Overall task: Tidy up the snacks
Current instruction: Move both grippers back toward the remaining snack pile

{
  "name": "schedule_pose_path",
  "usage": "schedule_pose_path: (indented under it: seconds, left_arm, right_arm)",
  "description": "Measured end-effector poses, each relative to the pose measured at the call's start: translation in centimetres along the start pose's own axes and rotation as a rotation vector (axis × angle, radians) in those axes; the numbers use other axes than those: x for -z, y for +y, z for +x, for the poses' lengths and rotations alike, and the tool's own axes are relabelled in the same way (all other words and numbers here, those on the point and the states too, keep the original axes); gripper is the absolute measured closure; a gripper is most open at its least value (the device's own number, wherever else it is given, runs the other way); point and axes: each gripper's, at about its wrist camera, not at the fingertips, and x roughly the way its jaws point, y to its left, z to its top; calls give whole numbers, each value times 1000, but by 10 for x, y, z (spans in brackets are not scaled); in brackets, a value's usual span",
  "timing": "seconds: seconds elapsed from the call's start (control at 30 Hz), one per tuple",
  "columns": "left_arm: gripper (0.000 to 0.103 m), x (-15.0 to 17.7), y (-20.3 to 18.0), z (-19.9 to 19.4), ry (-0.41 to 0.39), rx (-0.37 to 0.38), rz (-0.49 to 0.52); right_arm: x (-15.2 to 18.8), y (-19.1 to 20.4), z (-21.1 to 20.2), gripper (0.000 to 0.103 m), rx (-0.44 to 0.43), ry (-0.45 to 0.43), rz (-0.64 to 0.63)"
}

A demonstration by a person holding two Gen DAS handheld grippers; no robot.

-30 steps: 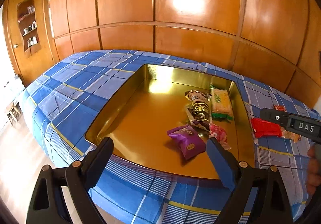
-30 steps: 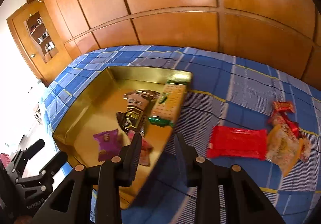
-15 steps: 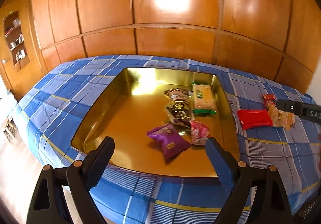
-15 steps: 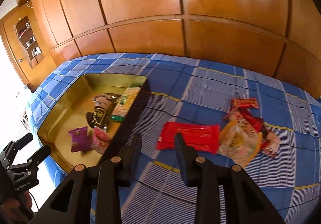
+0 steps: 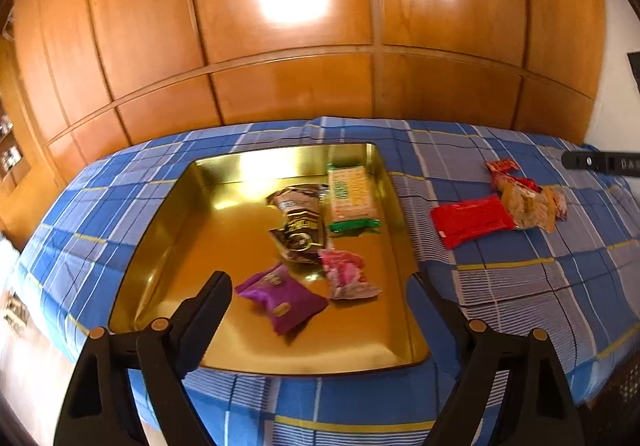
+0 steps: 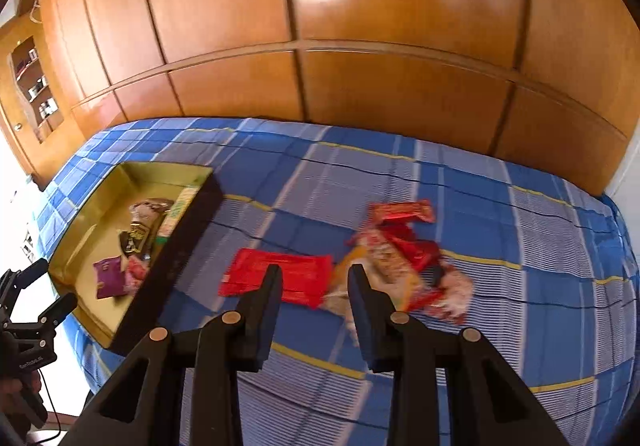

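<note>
With our right gripper [image 6: 314, 288] narrowly parted, empty above the red packet [image 6: 280, 280], and our left gripper [image 5: 320, 300] closing on nothing, we risk snagging the neighbouring heaped wrappers [image 6: 400, 258].

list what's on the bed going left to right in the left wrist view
gold tray → purple packet → dark brown packet → pink packet → green-edged cracker pack → red flat packet → yellowish snack bag
</note>
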Motion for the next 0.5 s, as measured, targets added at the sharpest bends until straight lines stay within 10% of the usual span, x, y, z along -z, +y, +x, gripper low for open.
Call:
schedule_pose_path:
  seconds: [0.5]
  left_arm:
    - [30, -45, -85, 48, 113, 257, 367]
  right_arm:
    - [26, -144, 34, 69, 41, 104, 260]
